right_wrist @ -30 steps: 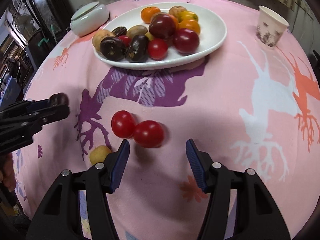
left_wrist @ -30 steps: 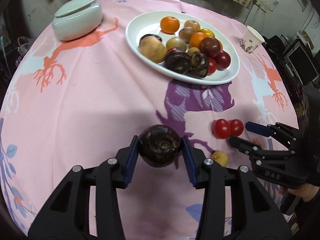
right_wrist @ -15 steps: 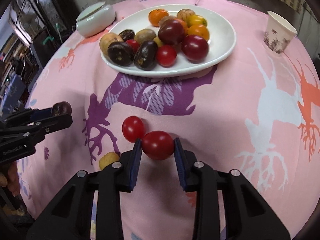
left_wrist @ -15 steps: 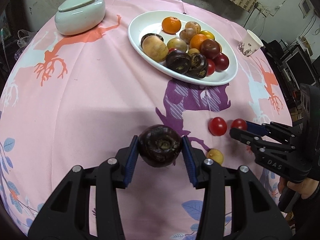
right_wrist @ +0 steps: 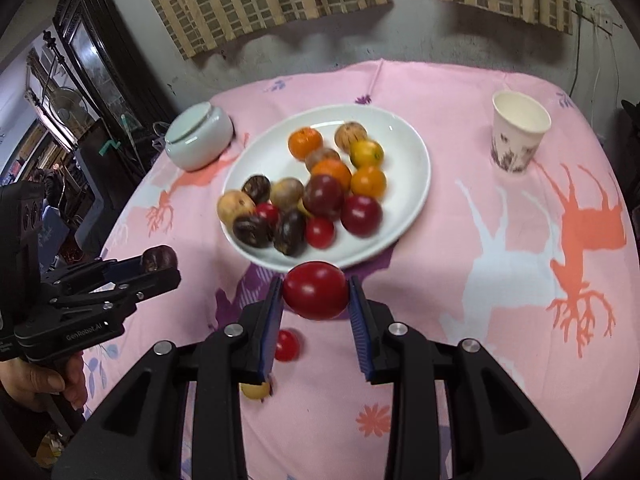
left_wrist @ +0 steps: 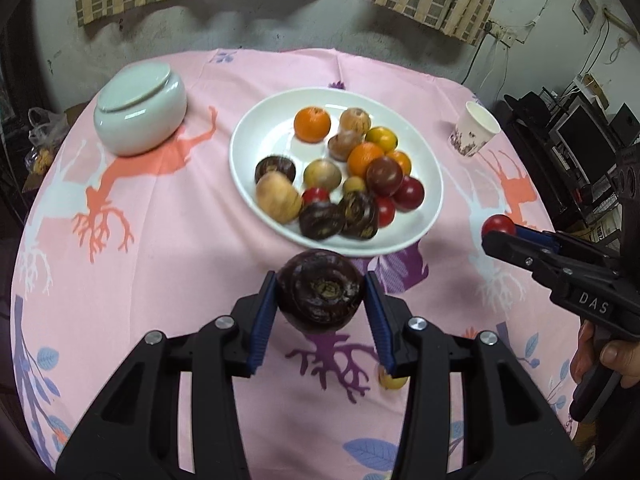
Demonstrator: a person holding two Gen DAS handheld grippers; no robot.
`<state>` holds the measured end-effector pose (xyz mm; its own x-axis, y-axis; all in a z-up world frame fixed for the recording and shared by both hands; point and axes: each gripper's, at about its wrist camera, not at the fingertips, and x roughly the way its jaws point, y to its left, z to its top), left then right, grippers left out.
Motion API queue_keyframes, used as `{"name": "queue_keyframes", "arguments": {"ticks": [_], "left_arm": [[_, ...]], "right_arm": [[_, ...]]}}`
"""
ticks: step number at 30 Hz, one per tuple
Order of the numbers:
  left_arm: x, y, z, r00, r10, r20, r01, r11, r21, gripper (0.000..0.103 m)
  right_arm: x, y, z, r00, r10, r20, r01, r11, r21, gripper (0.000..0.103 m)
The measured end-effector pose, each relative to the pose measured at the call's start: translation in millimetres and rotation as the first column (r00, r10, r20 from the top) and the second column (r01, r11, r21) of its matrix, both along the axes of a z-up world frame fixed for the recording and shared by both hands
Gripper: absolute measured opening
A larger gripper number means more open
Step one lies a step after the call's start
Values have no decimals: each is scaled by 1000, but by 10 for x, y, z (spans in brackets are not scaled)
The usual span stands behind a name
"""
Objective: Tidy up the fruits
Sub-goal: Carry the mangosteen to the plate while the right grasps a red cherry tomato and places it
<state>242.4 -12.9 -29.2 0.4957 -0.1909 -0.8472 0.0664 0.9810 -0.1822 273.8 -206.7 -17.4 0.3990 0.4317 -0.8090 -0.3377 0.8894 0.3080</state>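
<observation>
Gripping a dark purple fruit (left_wrist: pixel 320 290), the left hand-held gripper (left_wrist: pixel 321 312) hangs just short of the white plate (left_wrist: pixel 260 120); the right hand-held gripper (right_wrist: pixel 316 312) clamps a red tomato (right_wrist: pixel 315 290) above the worktop (right_wrist: pixel 480 340).

dark purple fruit (left_wrist: pixel 320 295) and red tomato (right_wrist: pixel 315 290), both aloft

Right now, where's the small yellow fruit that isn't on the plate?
In the right wrist view the small yellow fruit lies on the pink tablecloth, half hidden under the right gripper's left finger, just below a loose red tomato.
</observation>
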Motion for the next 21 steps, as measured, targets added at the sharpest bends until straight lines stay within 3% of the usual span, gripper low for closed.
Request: {"name": "queue_keyframes", "arguments": {"ticks": [9, 15, 21], "left_arm": [[532, -141, 74, 1000, -21, 8, 21, 1000, -4, 44], [929, -134, -42, 1000, 0, -12, 0, 1000, 1, 44], [1060, -114, -199, 999, 15, -44, -14, 1000, 6, 44]], "right_arm": [[509, 227, 22, 999, -23, 26, 22, 999, 50, 33], [912, 313, -194, 996, -73, -58, 79, 991, 105, 33], [1099, 334, -364, 978, -139, -158, 165, 972, 170, 36]]}}
